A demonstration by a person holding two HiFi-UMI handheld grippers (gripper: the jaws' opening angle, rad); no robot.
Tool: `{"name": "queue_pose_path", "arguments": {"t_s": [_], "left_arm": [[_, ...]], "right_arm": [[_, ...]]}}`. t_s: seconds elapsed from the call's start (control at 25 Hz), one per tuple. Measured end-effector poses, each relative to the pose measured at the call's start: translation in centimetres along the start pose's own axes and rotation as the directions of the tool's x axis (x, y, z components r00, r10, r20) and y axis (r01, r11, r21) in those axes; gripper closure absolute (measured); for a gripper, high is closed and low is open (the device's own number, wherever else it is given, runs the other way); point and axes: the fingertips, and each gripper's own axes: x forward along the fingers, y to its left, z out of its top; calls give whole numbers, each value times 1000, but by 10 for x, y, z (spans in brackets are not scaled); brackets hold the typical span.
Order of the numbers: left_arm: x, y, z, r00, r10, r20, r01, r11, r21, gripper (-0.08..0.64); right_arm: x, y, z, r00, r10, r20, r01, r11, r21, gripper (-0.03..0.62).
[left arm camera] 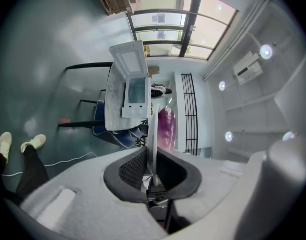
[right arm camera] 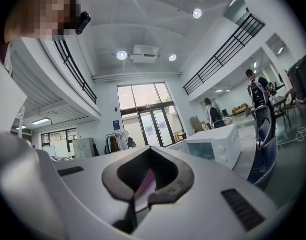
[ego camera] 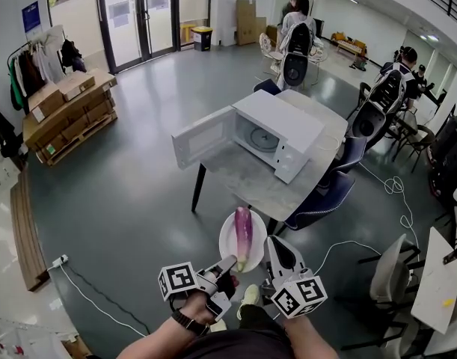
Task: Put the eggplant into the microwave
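Purple eggplant (ego camera: 243,232), white plate (ego camera: 227,244), white microwave (ego camera: 282,128)

I see bare floor (ego camera: 138,193) left of the microwave (ego camera: 284,122), crossed only by a cable (ego camera: 93,301) far from it. The microwave's door (ego camera: 202,137) hangs wide to its left, so the cavity (ego camera: 259,137) gapes unblocked, and the surface (ego camera: 247,179) before it is bare. Blue chairs (ego camera: 329,189) crowd the microwave's right side. The plate (ego camera: 229,238) pinched in my left tongs (ego camera: 229,262) and right tongs (ego camera: 271,244) sits short of the surface's near edge, with the chairs just beside it.
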Motion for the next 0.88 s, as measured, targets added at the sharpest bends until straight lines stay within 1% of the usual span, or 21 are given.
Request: {"name": "queue_pose_path", "arguments": {"t_s": [0.16, 0.4, 0.56, 0.68, 0.88], "left_arm": [[16, 3, 14, 1000, 4, 7, -4, 1000, 0, 517], [52, 6, 43, 1000, 19, 24, -19, 1000, 0, 517], [89, 7, 65, 999, 31, 29, -31, 999, -12, 517], [120, 4, 82, 998, 48, 29, -48, 999, 2, 517], [172, -3, 107, 998, 56, 37, -56, 998, -2, 517]], "right_arm": [[16, -13, 1, 1000, 7, 7, -7, 1000, 5, 591], [59, -44, 8, 999, 35, 11, -35, 999, 18, 591], [93, -72, 15, 998, 59, 11, -60, 998, 34, 591], [119, -98, 24, 997, 72, 1, -72, 996, 45, 591], [157, -138, 41, 995, 102, -8, -102, 994, 44, 591]]}}
